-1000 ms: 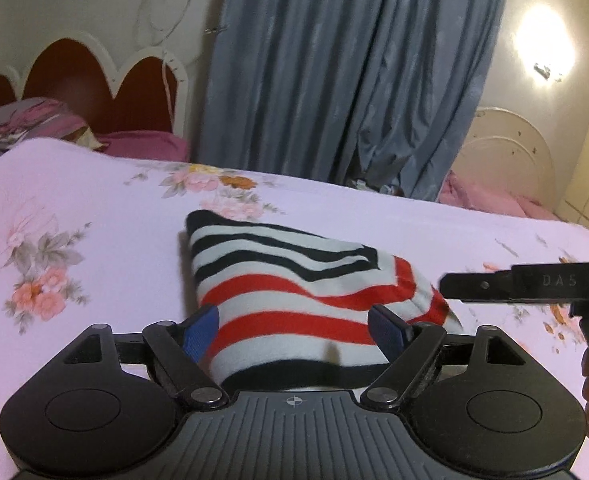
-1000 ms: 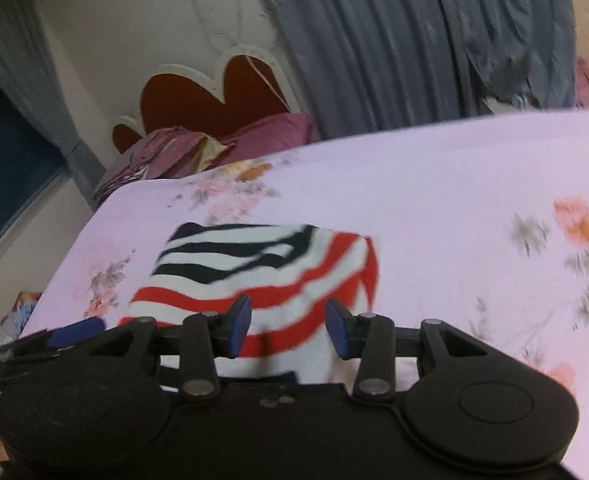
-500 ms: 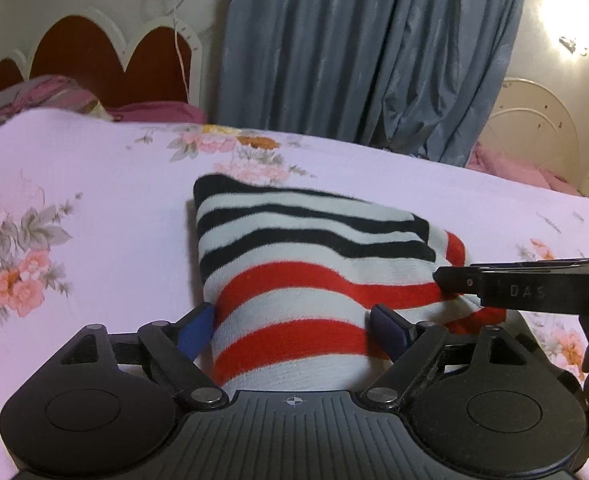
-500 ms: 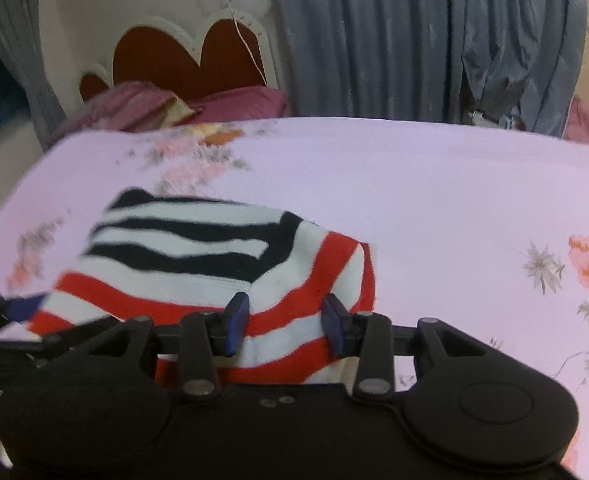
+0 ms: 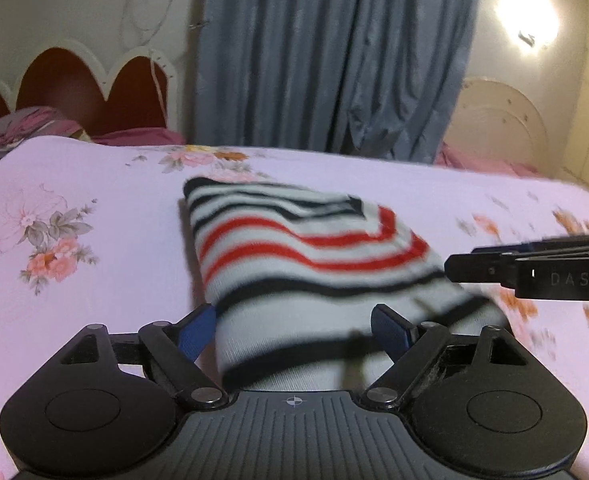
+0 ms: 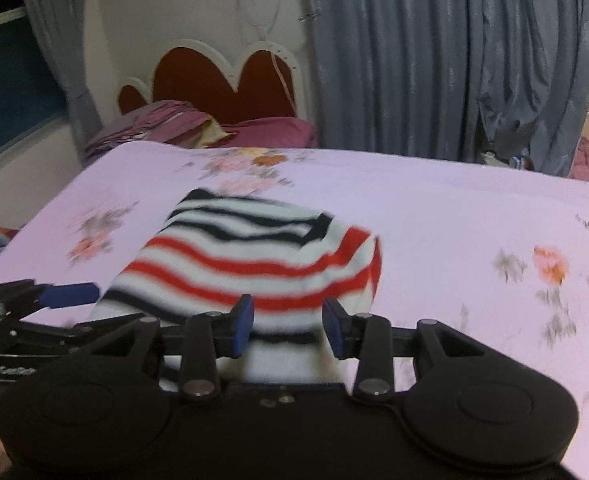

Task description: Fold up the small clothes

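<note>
A small striped garment (image 5: 302, 248), white with black and red bands, lies folded on the pink floral bedsheet (image 5: 94, 280). It also shows in the right wrist view (image 6: 254, 260). My left gripper (image 5: 294, 330) is open, its blue pads either side of the garment's near edge. My right gripper (image 6: 287, 322) is open too, with the near right part of the garment between its pads. The right gripper's side shows at the right of the left wrist view (image 5: 534, 272), and the left gripper shows at the left of the right wrist view (image 6: 34, 300).
A red and white scalloped headboard (image 6: 222, 76) with purple pillows (image 6: 198, 128) stands at the bed's far left. Grey-blue curtains (image 5: 334, 60) hang behind the bed. A wall lamp (image 5: 530, 12) glows at the upper right. The bed's left edge (image 6: 34, 224) drops off near a window.
Both grippers have pulled back toward me and a little up; more of the garment's near white and black bands now show. Both stay open.
</note>
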Available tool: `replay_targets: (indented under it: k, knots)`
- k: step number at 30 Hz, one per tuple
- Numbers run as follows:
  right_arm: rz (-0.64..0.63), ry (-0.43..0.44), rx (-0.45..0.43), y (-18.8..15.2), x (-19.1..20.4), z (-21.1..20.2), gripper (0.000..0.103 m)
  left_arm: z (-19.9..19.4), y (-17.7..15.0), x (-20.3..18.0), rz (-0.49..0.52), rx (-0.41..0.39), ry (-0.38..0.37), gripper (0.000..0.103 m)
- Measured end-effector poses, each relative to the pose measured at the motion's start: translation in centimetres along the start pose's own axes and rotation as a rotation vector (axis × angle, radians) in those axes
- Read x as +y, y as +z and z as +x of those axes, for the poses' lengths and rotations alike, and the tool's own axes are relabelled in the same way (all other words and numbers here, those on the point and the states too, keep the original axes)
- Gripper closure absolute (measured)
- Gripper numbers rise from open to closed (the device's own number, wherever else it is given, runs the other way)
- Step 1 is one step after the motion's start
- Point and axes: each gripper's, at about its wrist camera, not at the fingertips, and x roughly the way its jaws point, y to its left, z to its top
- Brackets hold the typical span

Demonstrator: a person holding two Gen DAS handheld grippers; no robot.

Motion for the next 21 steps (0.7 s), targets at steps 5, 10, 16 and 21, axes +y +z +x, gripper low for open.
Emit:
replay_targets:
  k: [5,10,16,21]
  knots:
    - [-0.054,-0.093,0.056,-3.2,0.6,0.1,0.070,1.3,-1.9,0.7,-0.065,0.088,0.002,0.019]
    - [0.070,-0.102,0.102,-4.7,-1.7,1.5,0.069,1.9,-2.5,0.8,-0.083,0.092,-0.003,0.019]
    - [0.066,-0.126,0.117,-5.7,-1.0,1.2,0.073,1.4,-2.2,0.3,-0.043,0.099,0.008,0.019]
    - [0.065,-0.147,0.148,-5.1,-1.1,1.5,0.064,1.4,-2.0,0.2,-0.067,0.109,0.031,0.019]
